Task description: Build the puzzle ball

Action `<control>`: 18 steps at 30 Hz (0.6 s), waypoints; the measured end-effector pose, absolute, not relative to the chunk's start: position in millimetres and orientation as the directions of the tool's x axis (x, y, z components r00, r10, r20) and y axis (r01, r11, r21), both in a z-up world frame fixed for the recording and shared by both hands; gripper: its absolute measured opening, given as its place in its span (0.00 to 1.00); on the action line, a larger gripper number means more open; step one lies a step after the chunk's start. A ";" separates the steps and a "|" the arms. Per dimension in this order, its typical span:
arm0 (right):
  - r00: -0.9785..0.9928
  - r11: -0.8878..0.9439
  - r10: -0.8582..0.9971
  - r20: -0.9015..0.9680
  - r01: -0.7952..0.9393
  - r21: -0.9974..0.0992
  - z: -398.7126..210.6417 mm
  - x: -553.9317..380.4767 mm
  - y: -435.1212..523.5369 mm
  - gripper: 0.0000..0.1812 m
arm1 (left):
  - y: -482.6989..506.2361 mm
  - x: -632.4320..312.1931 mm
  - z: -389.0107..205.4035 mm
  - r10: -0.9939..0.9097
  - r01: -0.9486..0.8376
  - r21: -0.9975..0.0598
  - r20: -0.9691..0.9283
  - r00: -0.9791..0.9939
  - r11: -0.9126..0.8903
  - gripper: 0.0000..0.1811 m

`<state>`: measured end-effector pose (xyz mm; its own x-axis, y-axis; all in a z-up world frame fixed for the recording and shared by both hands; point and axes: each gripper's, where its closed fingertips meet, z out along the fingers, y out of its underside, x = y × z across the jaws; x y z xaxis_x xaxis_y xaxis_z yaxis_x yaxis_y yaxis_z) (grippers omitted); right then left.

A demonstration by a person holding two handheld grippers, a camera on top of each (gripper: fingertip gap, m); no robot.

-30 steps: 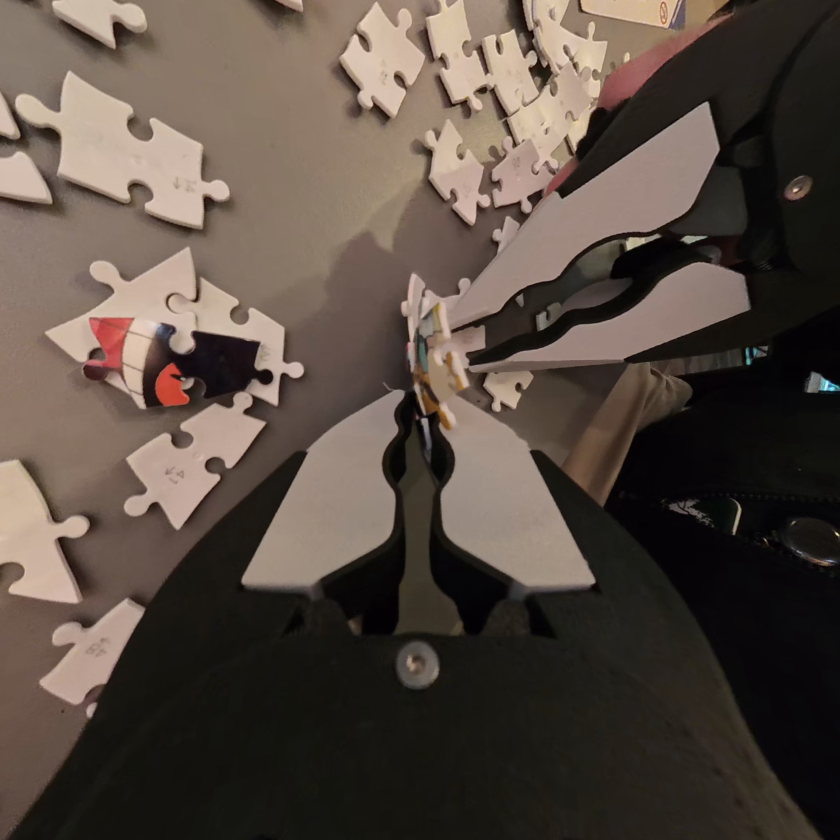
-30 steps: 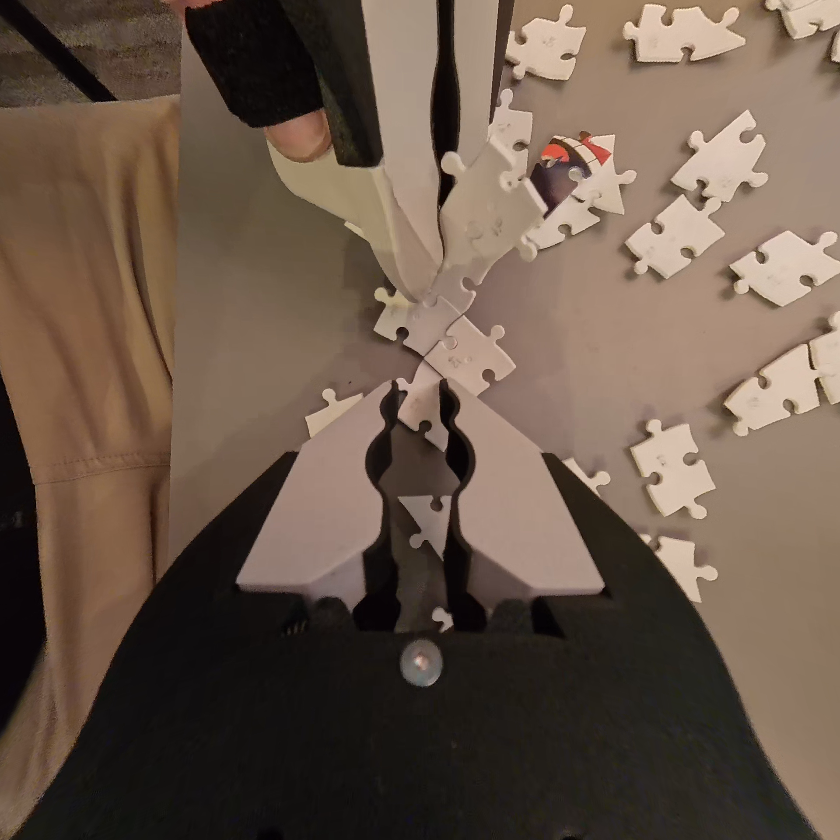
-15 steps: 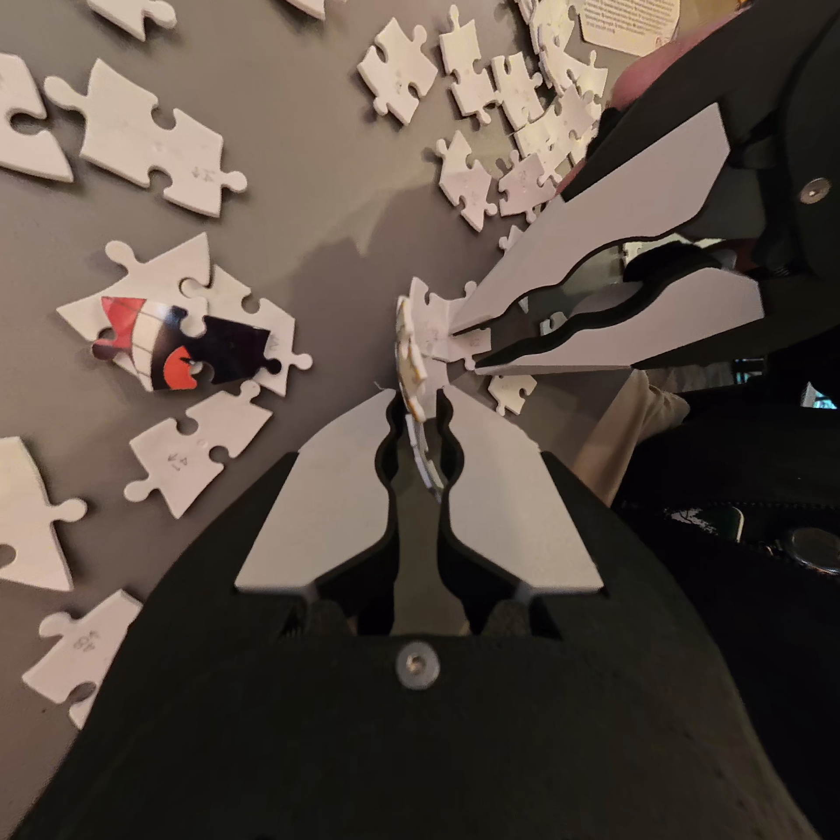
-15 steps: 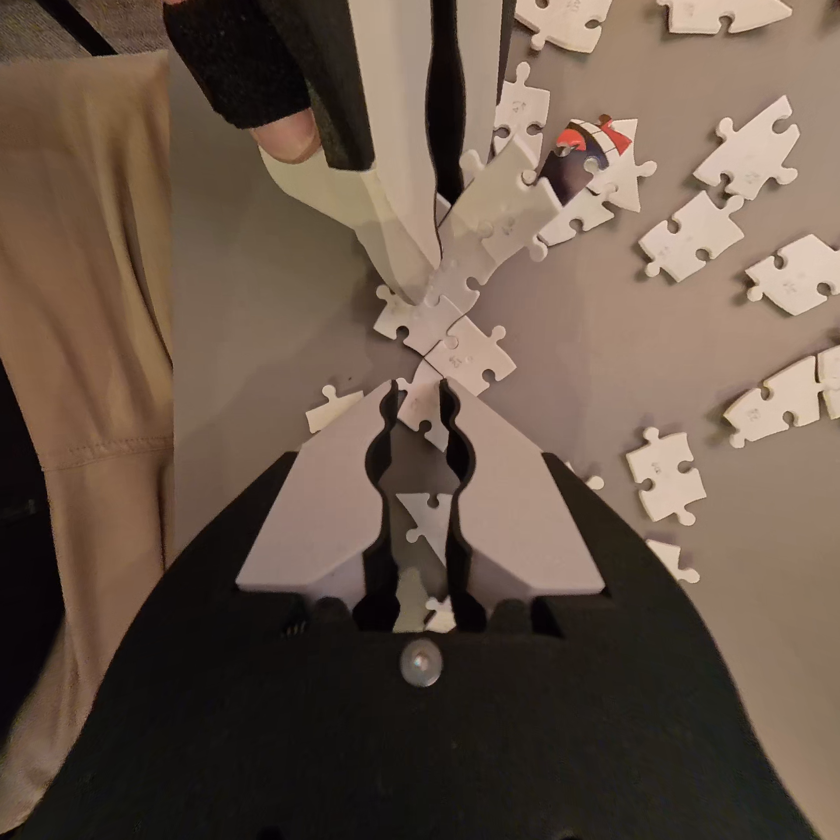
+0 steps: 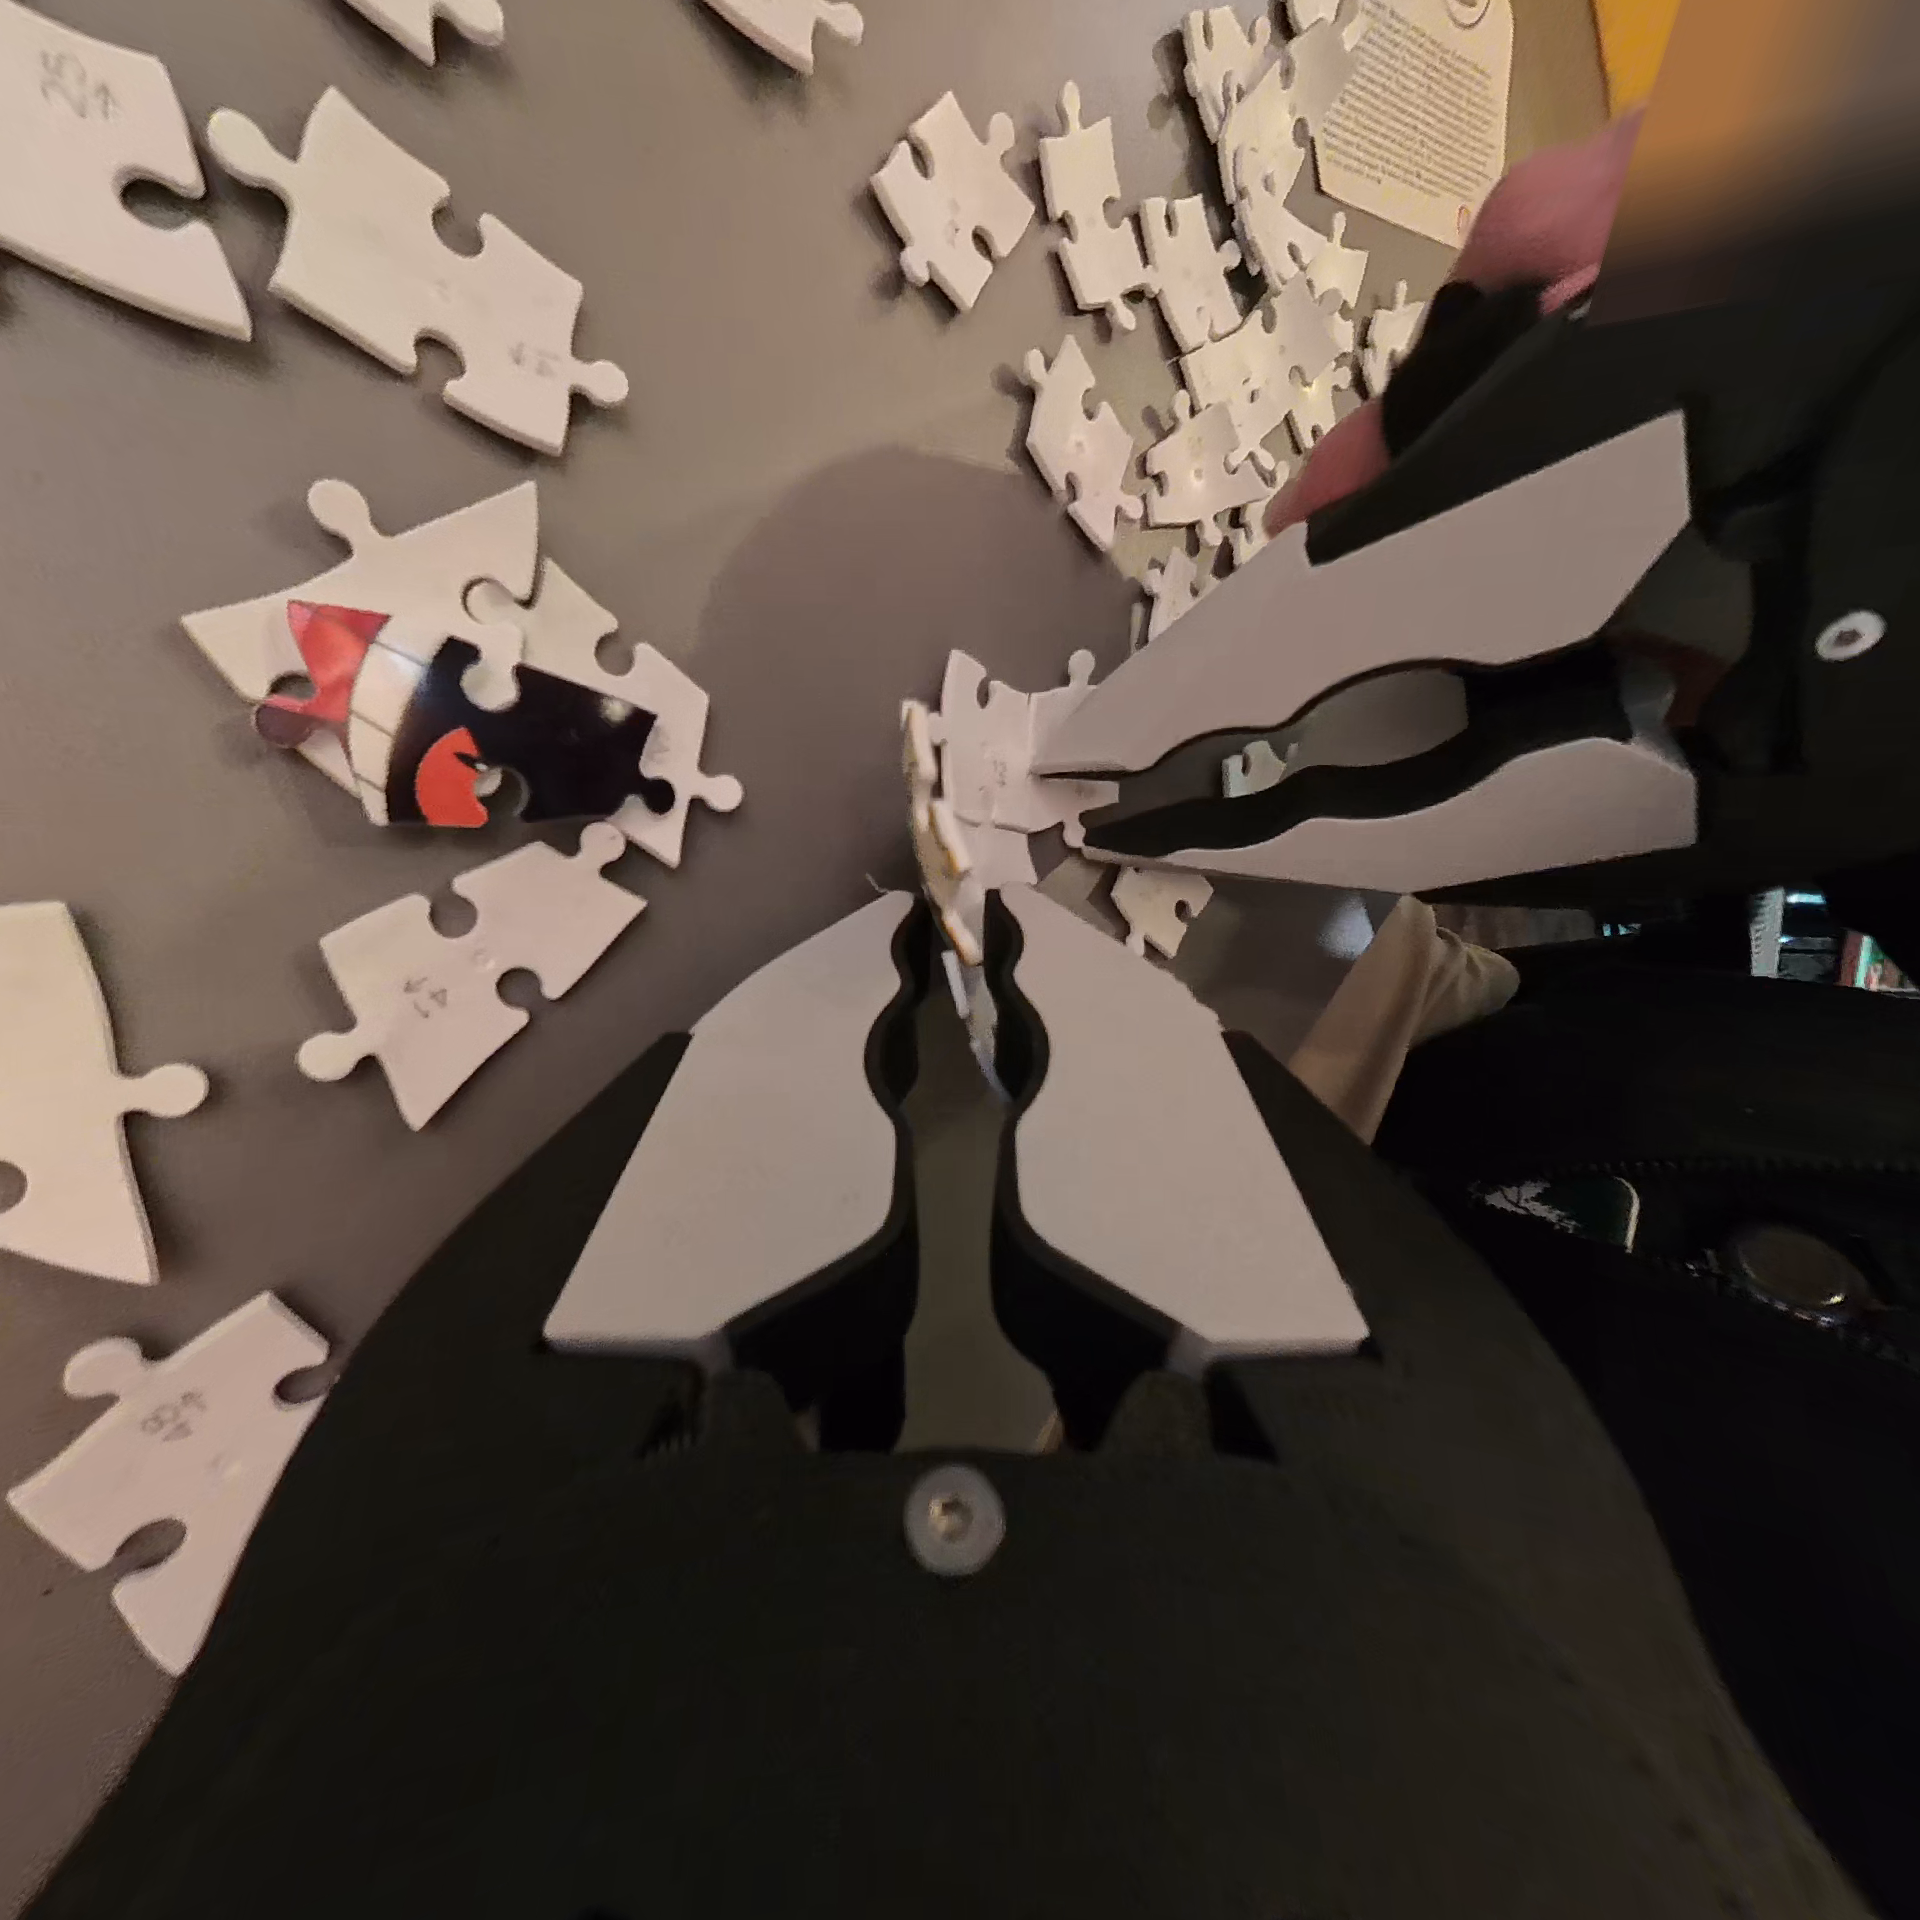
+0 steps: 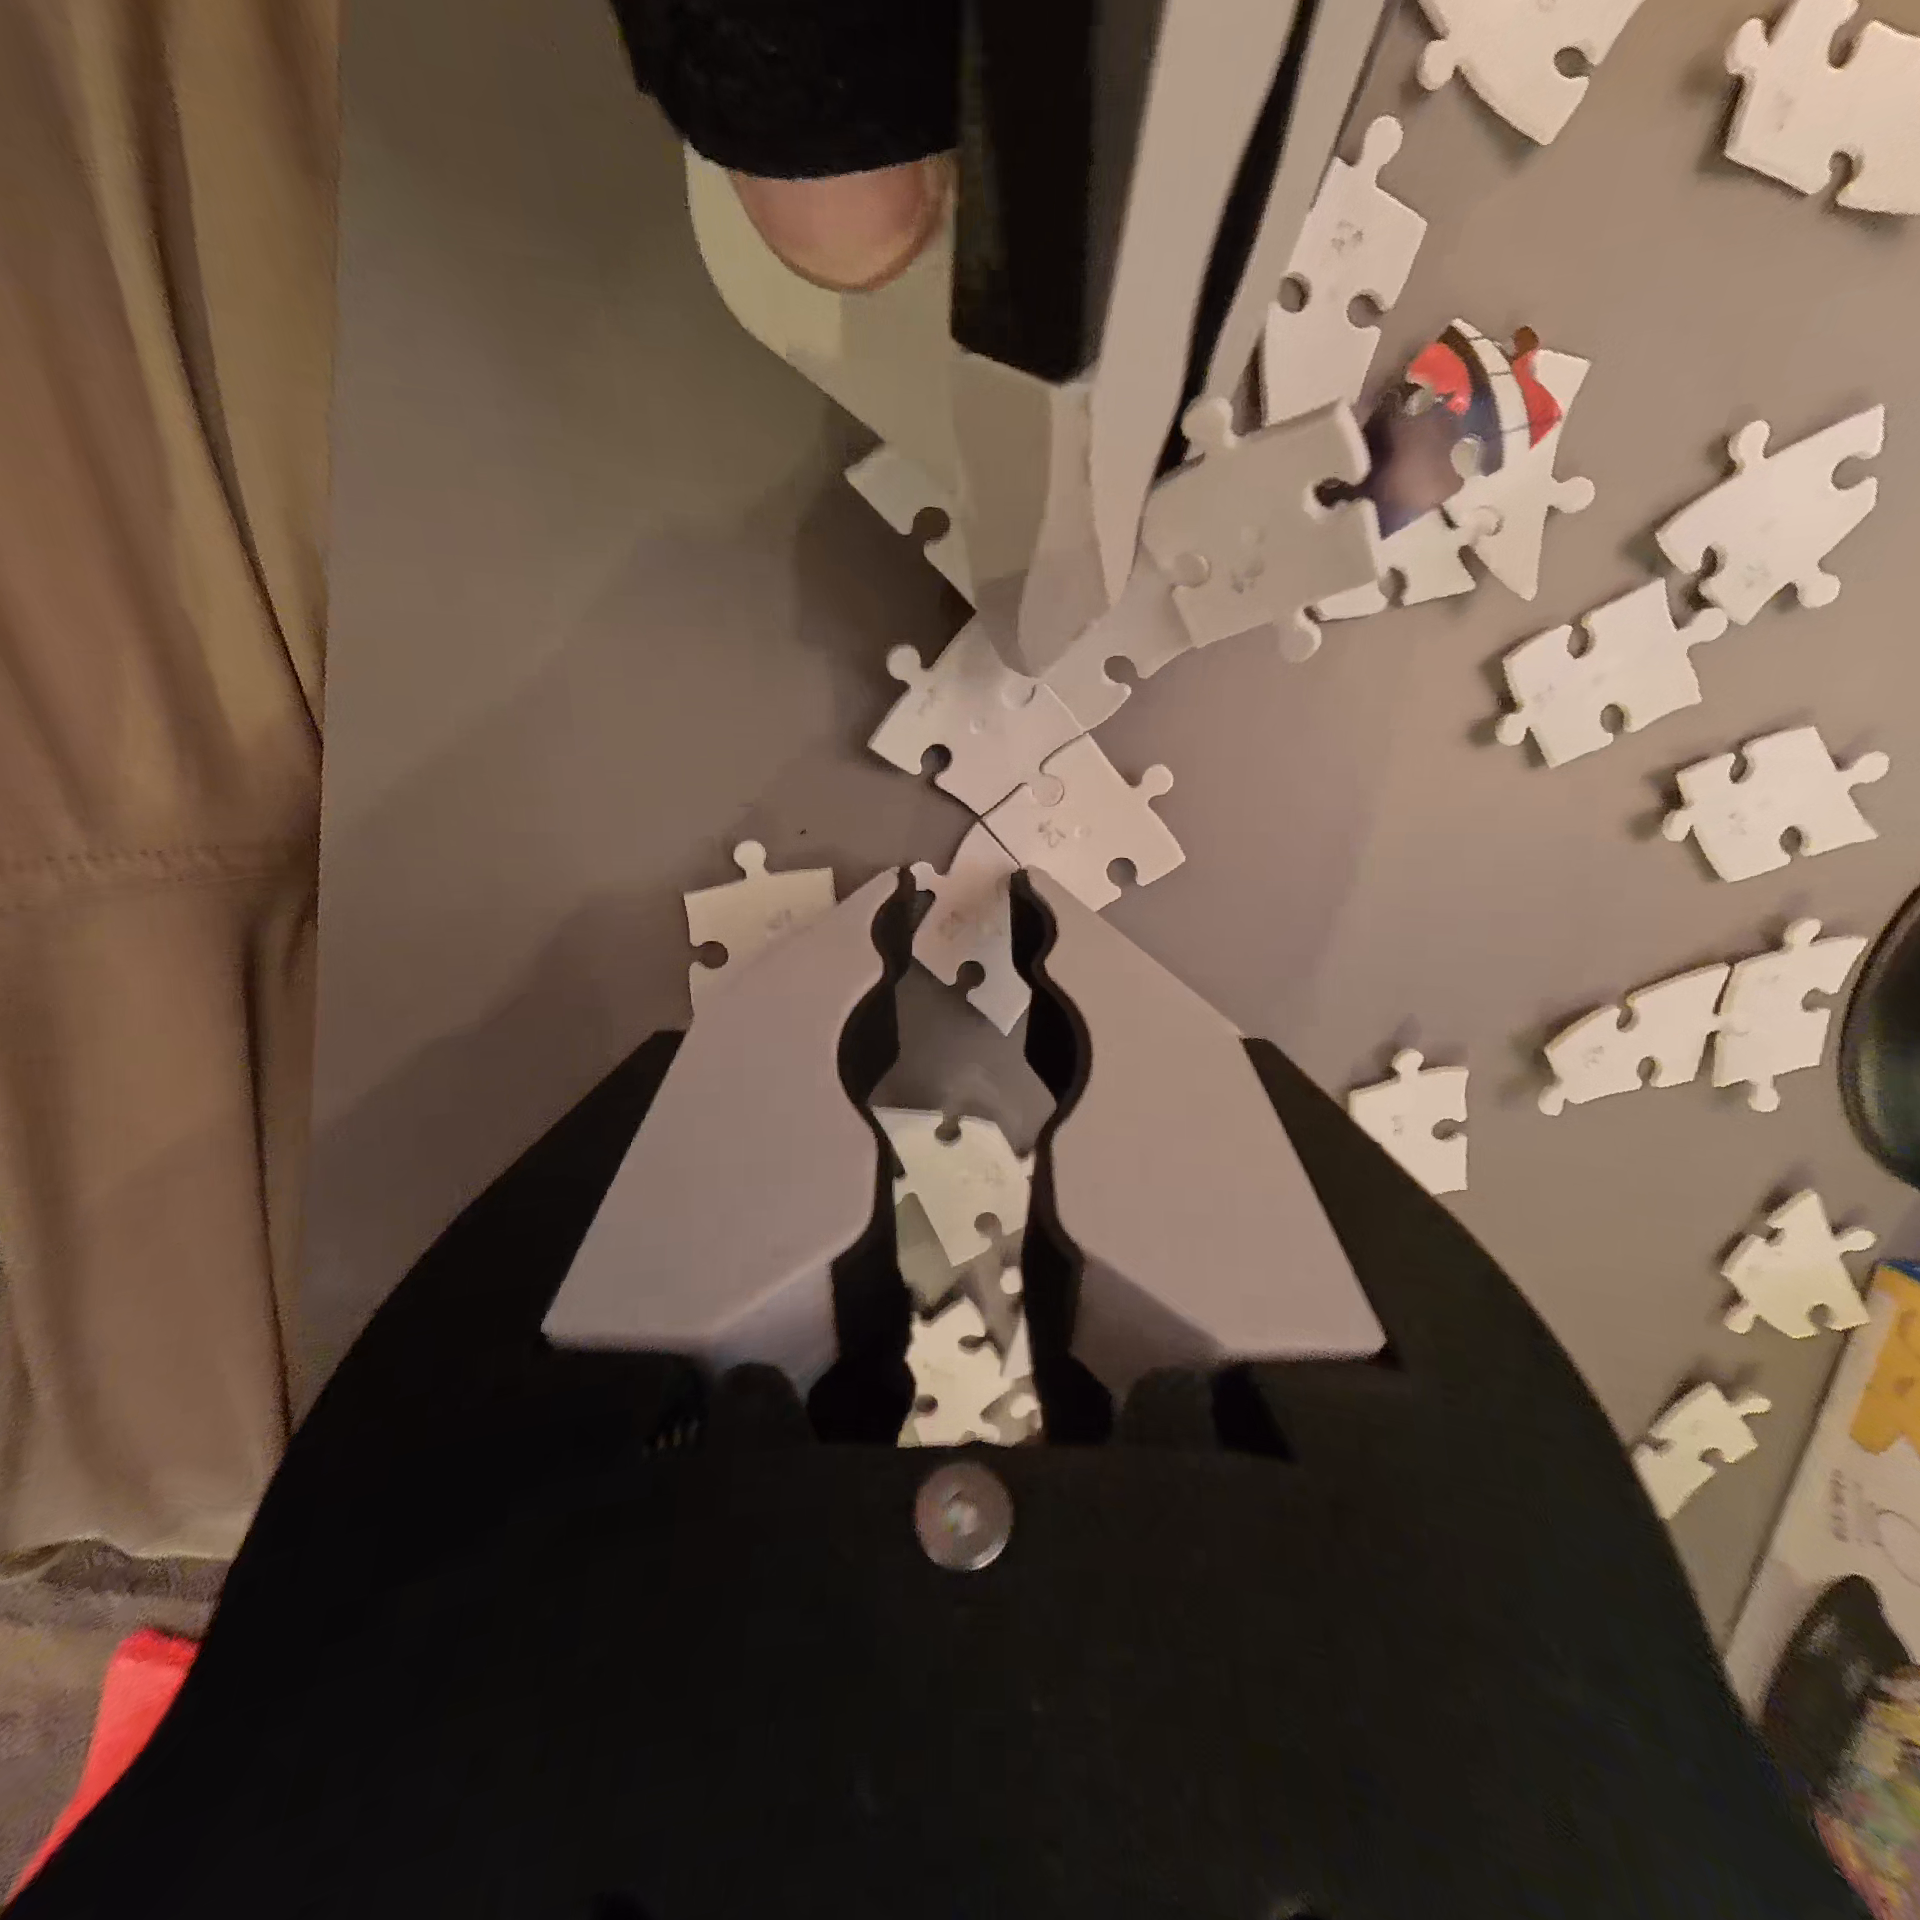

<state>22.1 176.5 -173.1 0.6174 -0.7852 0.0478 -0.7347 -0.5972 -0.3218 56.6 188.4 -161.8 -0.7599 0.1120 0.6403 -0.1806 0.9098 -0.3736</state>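
Both grippers grasp one joined strip of puzzle pieces (image 6: 1023, 748), held off the grey table (image 5: 727, 312).

In the left wrist view the left gripper (image 5: 954, 909) fills the lower middle of the frame. Its two pale fingers (image 5: 790, 1122) are drawn close, with only a narrow gap between the tips, and the strip stands edge-on in that gap, its thin rim (image 5: 940, 831) rising just above the tips. The right gripper (image 5: 1065, 800) comes in from the right edge of this frame, its tips clenched on the flat white side of the same strip.

In the right wrist view the right gripper (image 6: 961, 883) sits in the lower middle, its tips pinching the nearest piece of the strip. From there the strip runs up the frame as a curved chain of white pieces, backs toward the camera. The left gripper (image 6: 1070, 613) reaches down from the top centre and clamps the chain near its upper end, with a thumb (image 6: 842, 223) and dark sleeve beside it.

Loose white pieces (image 5: 426, 281) lie scattered across the table: a heap (image 5: 1226, 343) at the upper right of the left wrist view, others along its left side. One piece with a red, black and white print (image 5: 457, 727) lies face up at the middle left. A printed sheet (image 5: 1413, 114) lies at the upper right corner.
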 end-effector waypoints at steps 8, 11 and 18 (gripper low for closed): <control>0.685 -0.685 -0.723 0.091 -0.693 -0.224 -174.1 21.0 178.7 0.08 | 190.8 53.5 -166.3 0.091 -0.212 -0.371 0.652 -0.753 0.904 0.04; 0.666 -0.661 -0.742 0.080 -0.704 -0.260 -173.7 22.1 178.0 0.07 | 190.6 53.4 -167.2 0.087 -0.222 -0.376 0.652 -0.753 0.899 0.04; 0.621 -0.585 -0.784 0.008 -0.733 -0.347 -170.4 21.4 182.5 0.10 | 190.9 54.4 -167.5 0.087 -0.224 -0.382 0.650 -0.755 0.897 0.03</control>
<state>21.4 182.5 -170.4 0.6210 -0.7838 0.0082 -0.7334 -0.5847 -0.3467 54.4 190.9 -167.5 -0.7553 0.0874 0.6496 -0.2245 0.8966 -0.3816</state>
